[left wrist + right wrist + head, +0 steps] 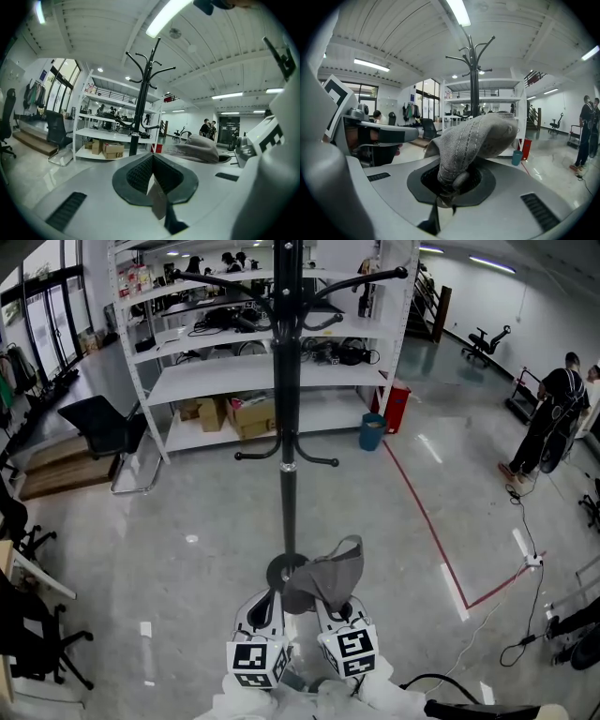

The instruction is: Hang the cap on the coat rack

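A wide workshop with a pale polished floor [187, 521], seen from above by the person's head camera. At the back stands a white shelving unit [244, 371] loaded with boxes and gear. In front of it, in the middle of the floor, stands the black coat rack [287, 427]: a tall upright pole with a ring of short hooks partway up and longer curved hooks at its top. Low in the head view, just in front of the rack's round base, is the grey cap [328, 577], bunched and hanging forward. It is carried by the right gripper [328, 604], whose jaws are clamped on a fold of the cap's fabric, as the right gripper view shows plainly. The left gripper [270, 601] is just beside it, jaws together with nothing between them. The rack lies straight ahead of both grippers, its long axis vertical, and its hooks all sit above the cap. Both hands look about equally near the pole, but only the right one holds the cap, so lifting it up to a hook likely falls to that hand.
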A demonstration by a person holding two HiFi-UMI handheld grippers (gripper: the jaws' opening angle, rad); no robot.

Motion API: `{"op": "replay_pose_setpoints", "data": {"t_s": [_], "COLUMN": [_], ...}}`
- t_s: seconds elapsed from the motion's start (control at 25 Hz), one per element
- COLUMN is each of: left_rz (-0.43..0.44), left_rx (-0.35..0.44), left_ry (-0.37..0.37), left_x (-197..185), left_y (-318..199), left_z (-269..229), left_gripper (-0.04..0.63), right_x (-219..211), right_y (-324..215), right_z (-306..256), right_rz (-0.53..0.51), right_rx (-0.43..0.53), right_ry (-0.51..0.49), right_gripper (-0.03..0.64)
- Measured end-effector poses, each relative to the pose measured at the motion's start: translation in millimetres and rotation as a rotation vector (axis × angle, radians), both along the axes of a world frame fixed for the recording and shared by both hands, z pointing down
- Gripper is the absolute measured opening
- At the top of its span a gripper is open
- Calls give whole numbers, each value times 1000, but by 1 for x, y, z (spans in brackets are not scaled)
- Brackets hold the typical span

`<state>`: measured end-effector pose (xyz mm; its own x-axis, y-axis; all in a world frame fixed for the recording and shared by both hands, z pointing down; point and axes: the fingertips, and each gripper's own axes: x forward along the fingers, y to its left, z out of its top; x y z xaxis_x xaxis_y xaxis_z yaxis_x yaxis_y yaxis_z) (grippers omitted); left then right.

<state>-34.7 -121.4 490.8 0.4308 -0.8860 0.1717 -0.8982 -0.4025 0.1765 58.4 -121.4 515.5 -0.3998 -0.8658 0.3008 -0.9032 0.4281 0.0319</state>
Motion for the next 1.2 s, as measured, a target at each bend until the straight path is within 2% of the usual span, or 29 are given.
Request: {"op": "replay_pose_setpoints", "data": {"t_s": [0.8, 1.2], "left_rz": [58, 67], "left_rx": [30, 37], "left_ry": [-10, -14], "left_x": [-10, -17], "left_y": [-111, -149], "left_z": [-7, -3], "left_gripper": [-7, -6], "right_x": [-18, -28], "right_y": [-106, -136], "right_z": [-11, -7], "right_rz": [25, 28], "right_rx": [37, 42], "right_ry": [30, 32], "right_gripper": [26, 26]}}
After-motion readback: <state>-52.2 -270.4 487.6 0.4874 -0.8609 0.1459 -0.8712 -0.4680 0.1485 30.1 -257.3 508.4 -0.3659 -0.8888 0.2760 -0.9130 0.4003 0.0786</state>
